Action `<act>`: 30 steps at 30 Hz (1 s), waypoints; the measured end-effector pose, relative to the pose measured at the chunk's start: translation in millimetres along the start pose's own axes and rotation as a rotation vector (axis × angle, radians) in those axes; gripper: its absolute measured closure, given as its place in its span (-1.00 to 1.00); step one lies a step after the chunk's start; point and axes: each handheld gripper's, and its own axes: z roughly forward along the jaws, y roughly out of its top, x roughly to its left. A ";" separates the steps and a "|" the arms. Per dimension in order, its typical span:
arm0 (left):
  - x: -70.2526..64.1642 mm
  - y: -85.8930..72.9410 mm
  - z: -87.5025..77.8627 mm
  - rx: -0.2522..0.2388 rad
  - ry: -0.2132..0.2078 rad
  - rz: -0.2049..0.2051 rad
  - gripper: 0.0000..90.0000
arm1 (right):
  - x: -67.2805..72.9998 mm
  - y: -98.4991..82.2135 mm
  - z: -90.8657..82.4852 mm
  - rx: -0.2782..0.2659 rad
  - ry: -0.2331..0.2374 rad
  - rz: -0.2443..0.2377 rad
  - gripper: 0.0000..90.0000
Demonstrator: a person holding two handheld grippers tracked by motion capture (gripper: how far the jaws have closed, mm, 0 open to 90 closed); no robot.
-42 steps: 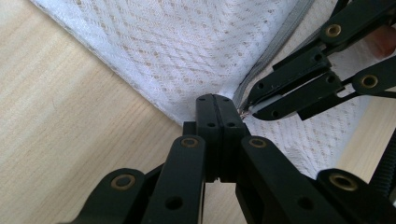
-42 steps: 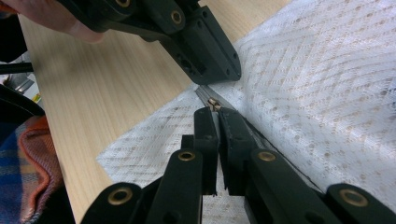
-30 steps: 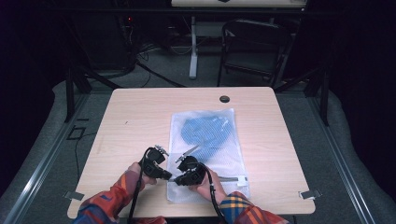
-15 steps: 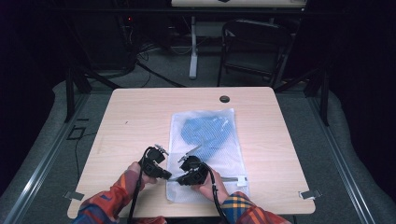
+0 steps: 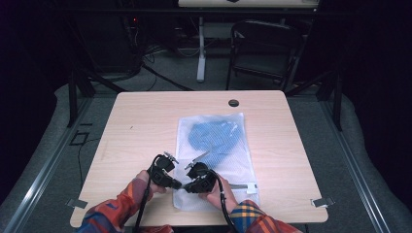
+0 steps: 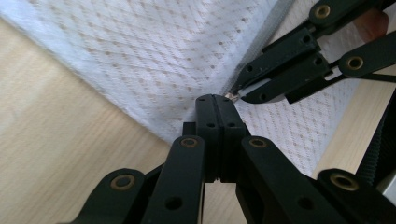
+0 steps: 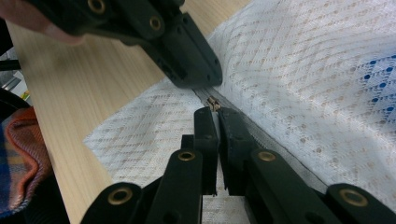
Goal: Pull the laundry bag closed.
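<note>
Jaw tips of both grippers sit bunched together in the high view, too small there to read the grip. Zipper pull (image 7: 214, 103) is a tiny metallic speck, partly hidden by the right gripper (image 7: 217, 114), whose jaws are closed on it or on the zipper tape (image 7: 275, 135) right at it; hard to say which. Left gripper (image 6: 215, 100) is pinched shut on the mesh bag (image 5: 214, 160) edge beside the zipper, fabric caught between flat black pads.

The bag is white, flat, rectangular, with a diamond-pattern net weave; it lies on the near middle of the light wood-grain table (image 5: 136, 126). A blue garment (image 5: 216, 141) shows through the mesh in the bag's far half, crumpled, shape unclear. Grippers are black linked bars with brass rivets. Plaid sleeves are cut off at the bottom edge.

Versus the earlier frames: hands, grippers and bag are in the same spots, no visible change.
</note>
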 end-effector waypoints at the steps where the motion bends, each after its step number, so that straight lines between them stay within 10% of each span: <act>1: -1.1 0.5 -0.1 0.007 0.006 0.011 1.00 | -0.4 0.3 -0.5 0.007 0.000 -0.005 0.93; 30: 1.2 0.2 -0.2 0.005 -0.004 0.014 1.00 | -5.6 -3.4 -7.3 0.023 -0.007 0.009 0.93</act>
